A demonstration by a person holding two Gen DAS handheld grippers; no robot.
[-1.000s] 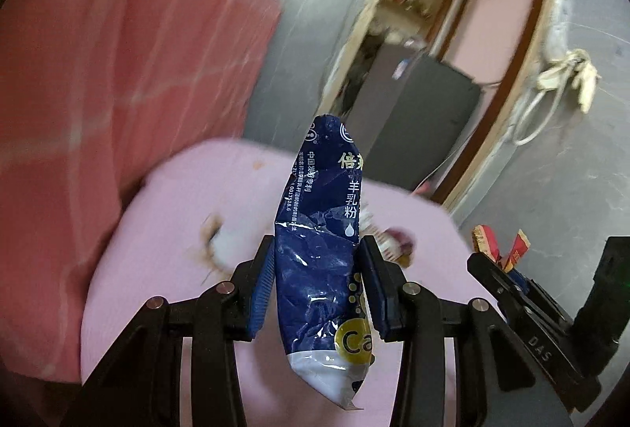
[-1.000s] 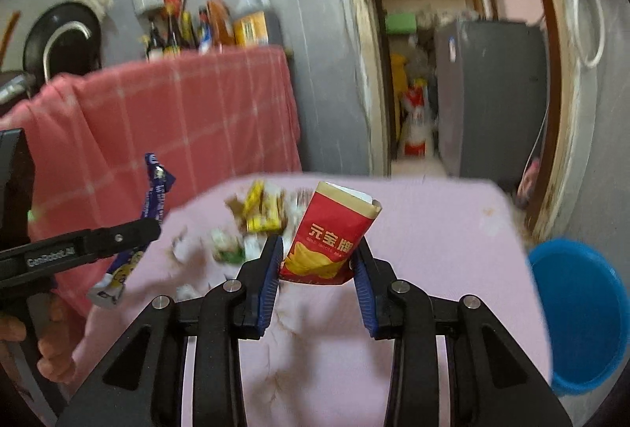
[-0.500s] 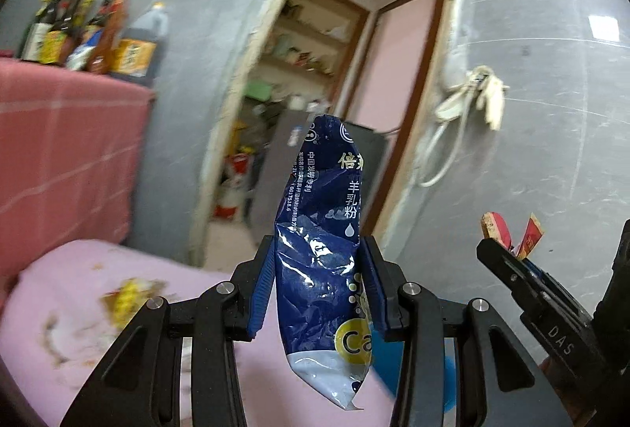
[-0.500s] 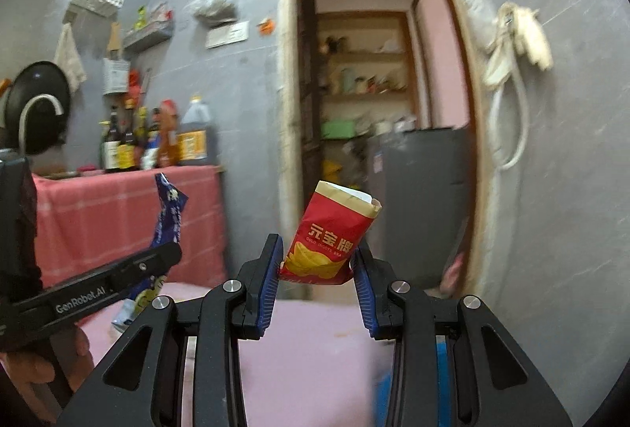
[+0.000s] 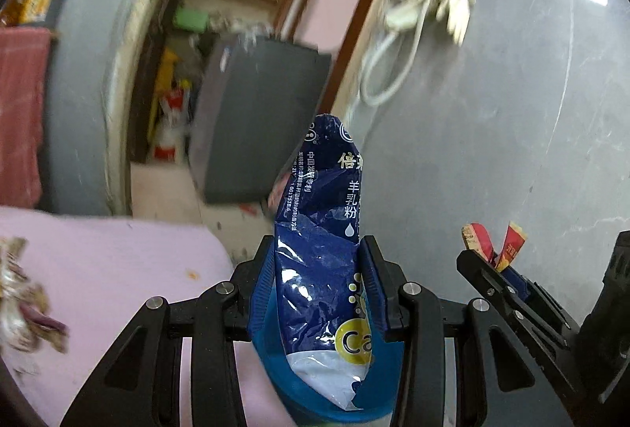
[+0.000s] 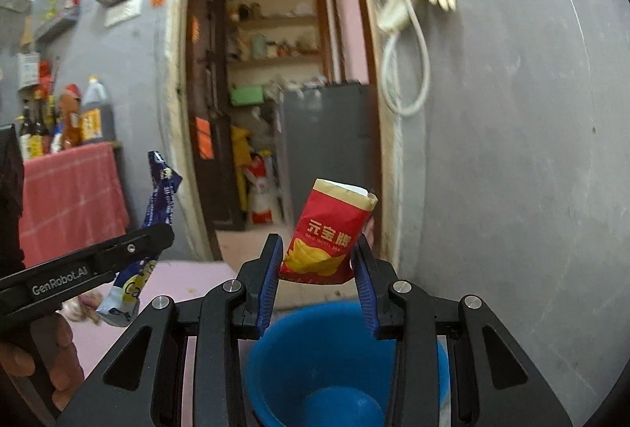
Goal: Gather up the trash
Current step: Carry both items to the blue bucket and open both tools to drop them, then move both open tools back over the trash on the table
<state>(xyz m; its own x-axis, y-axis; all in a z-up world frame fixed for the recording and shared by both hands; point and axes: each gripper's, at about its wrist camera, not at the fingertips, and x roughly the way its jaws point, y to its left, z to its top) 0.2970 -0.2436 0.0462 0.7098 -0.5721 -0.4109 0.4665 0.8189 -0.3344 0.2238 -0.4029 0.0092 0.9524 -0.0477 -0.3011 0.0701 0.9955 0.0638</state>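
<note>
My left gripper [image 5: 319, 269] is shut on a crumpled blue milk-powder wrapper [image 5: 319, 261], which stands upright between the pads. A blue bucket [image 5: 275, 372] shows just below and behind it. My right gripper [image 6: 317, 269] is shut on a red chip packet [image 6: 327, 242] and holds it above the open blue bucket [image 6: 315, 356]. In the right wrist view the left gripper [image 6: 118, 257] with the blue wrapper [image 6: 157, 202] is at the left. In the left wrist view the right gripper [image 5: 508, 281] with the red packet [image 5: 492, 245] is at the right.
A pink-covered table [image 5: 98, 261] with scraps of trash [image 5: 23, 309] lies to the left. A grey wall [image 6: 512, 151] is at the right. An open doorway [image 6: 275, 92] with shelves and a dark cabinet [image 6: 327, 135] is ahead. A red-clothed counter with bottles [image 6: 67, 119] is far left.
Both grippers have swung right and tilted down, away from the table, each still holding its wrapper. The blue bucket has come into view beneath them.
</note>
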